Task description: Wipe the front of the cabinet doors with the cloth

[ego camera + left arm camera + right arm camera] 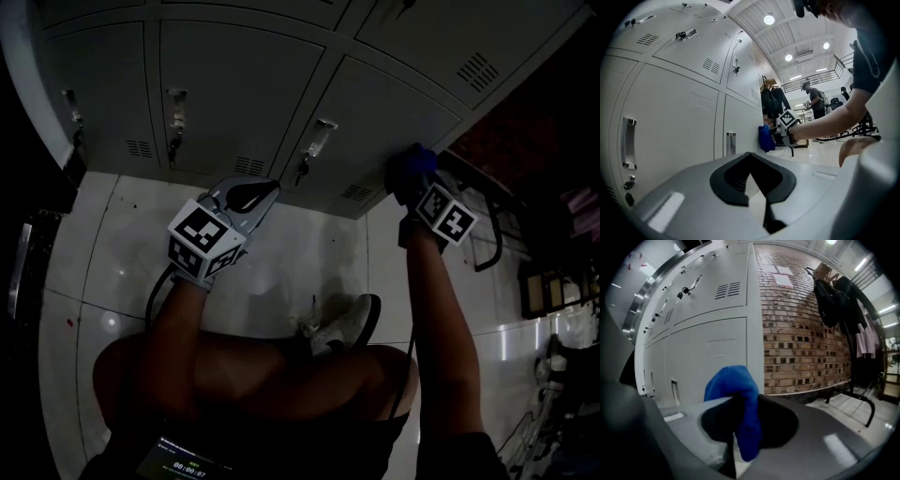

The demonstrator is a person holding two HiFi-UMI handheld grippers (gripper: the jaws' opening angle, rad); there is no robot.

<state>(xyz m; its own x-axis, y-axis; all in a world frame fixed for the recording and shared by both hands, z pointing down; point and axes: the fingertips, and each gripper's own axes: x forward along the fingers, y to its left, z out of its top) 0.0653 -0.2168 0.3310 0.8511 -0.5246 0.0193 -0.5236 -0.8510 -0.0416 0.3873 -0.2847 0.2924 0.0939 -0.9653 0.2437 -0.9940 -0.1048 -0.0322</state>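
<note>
Grey cabinet doors (pixel 234 84) run across the top of the head view, low by the floor. My right gripper (pixel 417 183) is shut on a blue cloth (pixel 411 167), and the cloth presses on the lowest door near the cabinet's right end. In the right gripper view the blue cloth (pixel 733 380) bunches out between the jaws of the right gripper (pixel 737 401), in front of a door (pixel 712 352). My left gripper (pixel 251 195) hangs shut and empty in front of a door further left, apart from it. From the left gripper (pixel 752 161) view, the cloth (pixel 765 138) touches the door (pixel 675 117).
Door handles with keys (pixel 319 139) stick out of the doors. A brick wall (pixel 801 333) and a coat rack with clothes (pixel 839 296) stand right of the cabinet. My shoe (pixel 345 326) rests on the glossy tiled floor (pixel 112 244). A person (pixel 814 98) stands far off.
</note>
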